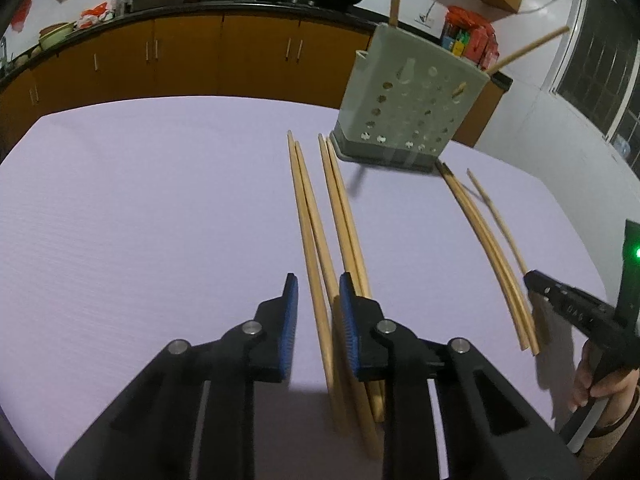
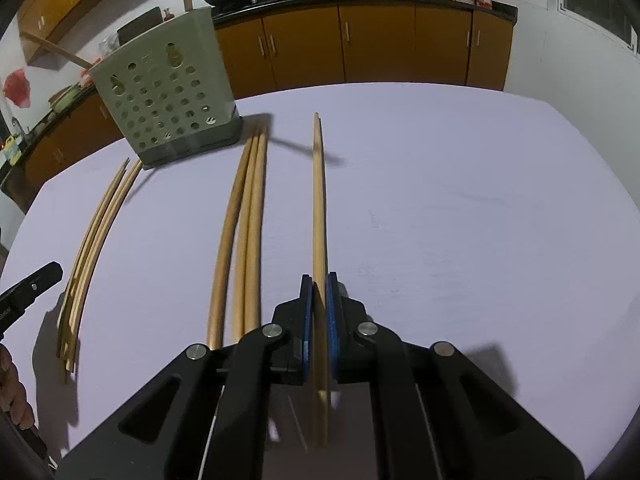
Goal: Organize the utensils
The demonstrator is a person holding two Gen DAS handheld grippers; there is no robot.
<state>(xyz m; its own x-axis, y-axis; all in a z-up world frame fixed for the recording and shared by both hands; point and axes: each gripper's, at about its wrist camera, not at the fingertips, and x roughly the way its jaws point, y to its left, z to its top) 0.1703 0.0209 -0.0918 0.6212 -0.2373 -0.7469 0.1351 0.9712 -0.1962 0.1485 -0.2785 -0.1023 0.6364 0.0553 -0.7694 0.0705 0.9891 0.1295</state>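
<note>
Right tool (image 2: 319, 280) pinches a single chopstick (image 2: 319, 200) lying on the counter (image 2: 480, 220), likely to lift it into the perforated holder (image 2: 168, 108). Left tool (image 1: 318, 284) is narrowly spread, straddling a chopstick pair (image 1: 308, 216), pads not yet touching.

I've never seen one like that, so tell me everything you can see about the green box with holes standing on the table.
The holder is a pale grey-green, plastic-looking caddy, its wall pierced with rows of round holes and two keyhole slots near the rim. It stands upright on a darker grey base on the lilac table. Wooden sticks poke out of its open top. One bundle of chopsticks on the table reaches its base; whether they touch is unclear.
</note>
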